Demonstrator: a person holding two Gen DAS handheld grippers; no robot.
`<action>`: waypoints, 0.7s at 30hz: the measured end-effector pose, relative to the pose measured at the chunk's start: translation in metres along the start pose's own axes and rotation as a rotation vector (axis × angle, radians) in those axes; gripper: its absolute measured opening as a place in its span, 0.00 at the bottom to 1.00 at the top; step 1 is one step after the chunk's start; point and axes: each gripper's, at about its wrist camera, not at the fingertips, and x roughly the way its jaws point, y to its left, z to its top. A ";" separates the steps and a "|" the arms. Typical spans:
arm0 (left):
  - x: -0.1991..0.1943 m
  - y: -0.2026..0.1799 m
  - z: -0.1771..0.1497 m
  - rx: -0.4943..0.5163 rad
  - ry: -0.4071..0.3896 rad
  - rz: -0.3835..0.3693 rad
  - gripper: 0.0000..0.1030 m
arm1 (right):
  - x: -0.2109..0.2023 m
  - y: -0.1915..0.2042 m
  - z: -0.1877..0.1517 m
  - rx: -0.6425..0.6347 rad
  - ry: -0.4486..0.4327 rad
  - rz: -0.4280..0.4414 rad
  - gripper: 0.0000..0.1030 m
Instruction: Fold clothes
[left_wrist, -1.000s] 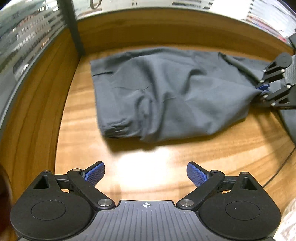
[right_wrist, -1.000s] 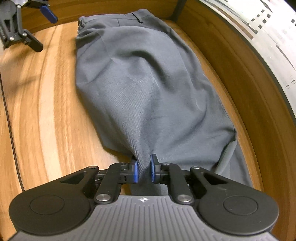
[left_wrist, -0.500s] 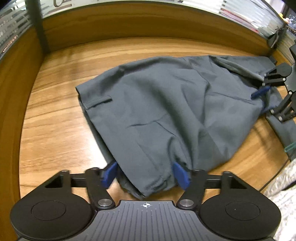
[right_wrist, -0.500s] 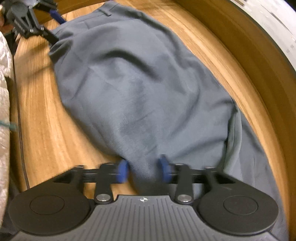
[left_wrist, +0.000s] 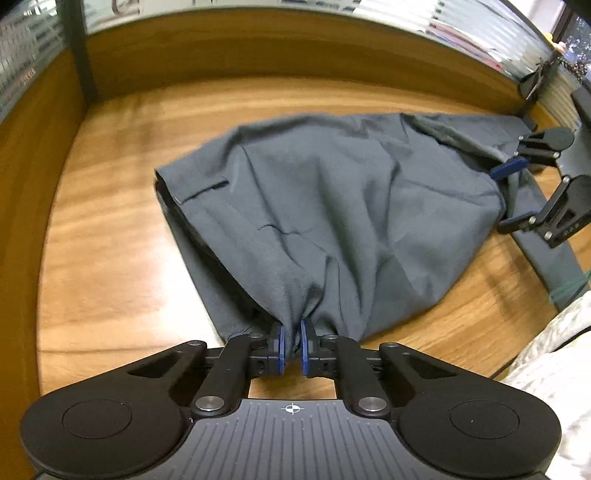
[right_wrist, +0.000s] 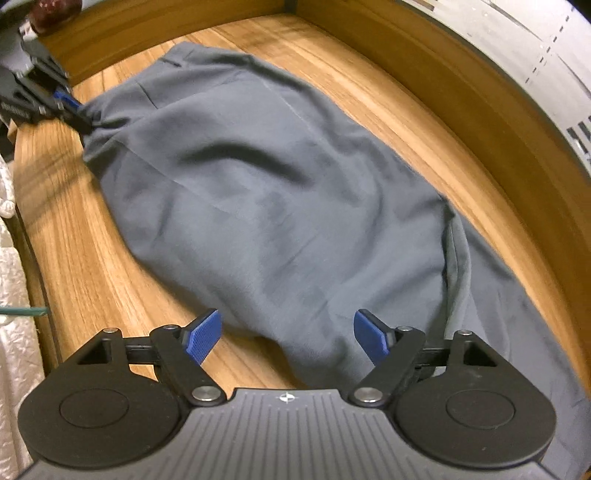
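Note:
Grey trousers (left_wrist: 332, 206) lie folded over on the wooden table (left_wrist: 110, 258); they also show in the right wrist view (right_wrist: 277, 206). My left gripper (left_wrist: 291, 347) is shut on the near waist corner of the trousers, with the cloth bunched between its blue pads. It shows at the far left of the right wrist view (right_wrist: 72, 110), pinching that corner. My right gripper (right_wrist: 286, 339) is open, its blue pads on either side of the trousers' near end and not touching it. It shows at the right of the left wrist view (left_wrist: 511, 195), open.
A raised wooden rim (left_wrist: 258, 48) borders the table at the back and sides, with frosted glass above. A white quilted fabric (left_wrist: 546, 369) lies at the table's front edge, next to a thin green cord (left_wrist: 569, 291). A dark round object (right_wrist: 55, 11) sits on the far rim.
My left gripper moved in to the waist corner and shut on it. My right gripper let go of the trousers' end and opened wide.

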 end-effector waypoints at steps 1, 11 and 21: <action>-0.007 0.002 0.002 0.005 -0.010 0.007 0.10 | -0.001 0.002 0.002 -0.006 -0.002 -0.004 0.81; -0.002 0.029 0.013 0.009 0.021 0.203 0.21 | 0.006 0.007 0.013 -0.028 0.010 -0.020 0.81; -0.013 0.015 0.010 -0.008 -0.018 0.249 0.56 | -0.018 0.001 0.084 -0.039 -0.137 0.065 0.81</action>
